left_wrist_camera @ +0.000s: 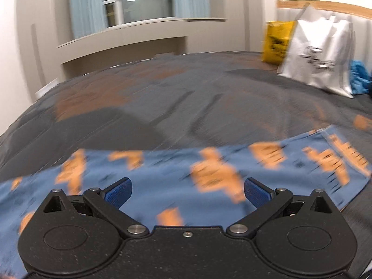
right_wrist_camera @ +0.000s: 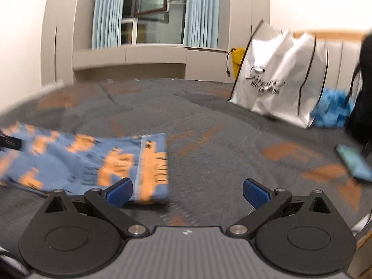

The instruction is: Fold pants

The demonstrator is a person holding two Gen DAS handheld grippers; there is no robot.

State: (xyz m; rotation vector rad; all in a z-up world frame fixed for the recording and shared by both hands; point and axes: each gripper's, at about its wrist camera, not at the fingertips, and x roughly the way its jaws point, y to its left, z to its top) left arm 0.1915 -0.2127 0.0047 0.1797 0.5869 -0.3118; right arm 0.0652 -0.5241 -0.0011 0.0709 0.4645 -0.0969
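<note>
Blue pants with an orange pattern (left_wrist_camera: 162, 176) lie flat across the grey bedspread (left_wrist_camera: 186, 102), stretching from left to right under my left gripper (left_wrist_camera: 187, 193). That gripper hovers over the middle of the cloth, open, with nothing between its blue pads. In the right wrist view the pants (right_wrist_camera: 88, 160) lie at the left, their waistband end (right_wrist_camera: 153, 162) facing right. My right gripper (right_wrist_camera: 187, 193) stands open just right of that end, its left pad (right_wrist_camera: 119, 194) over the waistband corner. Both views are blurred by motion.
A white shopping bag (right_wrist_camera: 276, 86) stands at the back right of the bed, with a yellow bag (left_wrist_camera: 276, 41) behind it and blue cloth (right_wrist_camera: 332, 109) beside it. A phone (right_wrist_camera: 355, 162) lies at the right edge near a dark bag (right_wrist_camera: 362, 97). A window ledge runs behind the bed.
</note>
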